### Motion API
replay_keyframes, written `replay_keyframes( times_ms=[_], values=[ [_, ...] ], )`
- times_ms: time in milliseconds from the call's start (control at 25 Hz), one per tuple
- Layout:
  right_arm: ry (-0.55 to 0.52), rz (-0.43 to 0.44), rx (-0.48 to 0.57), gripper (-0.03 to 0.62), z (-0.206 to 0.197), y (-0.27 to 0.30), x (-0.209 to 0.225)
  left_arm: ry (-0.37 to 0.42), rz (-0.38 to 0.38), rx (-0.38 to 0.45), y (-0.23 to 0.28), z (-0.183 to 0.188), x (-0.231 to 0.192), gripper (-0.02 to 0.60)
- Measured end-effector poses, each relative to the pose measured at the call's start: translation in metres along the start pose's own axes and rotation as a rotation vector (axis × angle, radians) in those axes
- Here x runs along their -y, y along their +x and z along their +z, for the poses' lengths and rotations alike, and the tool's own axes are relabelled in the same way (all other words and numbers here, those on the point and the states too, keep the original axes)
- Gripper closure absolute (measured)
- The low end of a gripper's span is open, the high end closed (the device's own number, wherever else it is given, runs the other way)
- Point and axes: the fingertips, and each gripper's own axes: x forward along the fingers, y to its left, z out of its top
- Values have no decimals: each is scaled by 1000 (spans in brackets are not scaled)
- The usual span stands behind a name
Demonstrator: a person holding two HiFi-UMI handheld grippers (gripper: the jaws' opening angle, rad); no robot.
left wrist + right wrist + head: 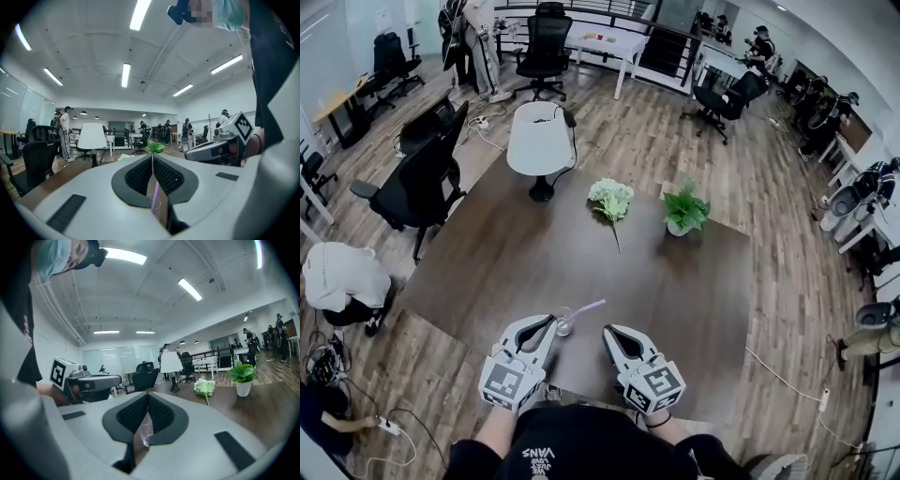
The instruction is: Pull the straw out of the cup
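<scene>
A small clear cup [565,324] stands on the dark brown table [694,291] near its front edge, with a pale purple straw [589,307] leaning out of it to the right. My left gripper [550,320] is just left of the cup, jaws shut with nothing in them. To the cup's right my right gripper [608,329] is also shut and empty. In the left gripper view the closed gripper [152,157] shows the straw [154,199] through the gap below its tips. In the right gripper view the cup [144,430] shows below the shut gripper [147,395], and the left gripper [89,383] is on the left.
A bunch of white flowers [611,199] and a green potted plant [684,211] lie further back on the table. A white lamp [536,138] stands at its far left corner. Black office chairs [422,178] are to the left, and people stand and sit around the room.
</scene>
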Motion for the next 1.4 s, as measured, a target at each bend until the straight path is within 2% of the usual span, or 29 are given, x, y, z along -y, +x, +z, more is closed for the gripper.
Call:
replay_keyframes(
  times_ms=[440,920,1400],
  values=[
    [17,-41,-6,576,-2,0,12,-14,-80,-78,23,-20,3,560],
    [16,-39,-12,576,-4,3,13,-28,-77,-116,31,-39,-2,560],
    [31,-62,-16,576,-7,-3,16,-29,-95,-199,44,-73,4,560]
  ],
)
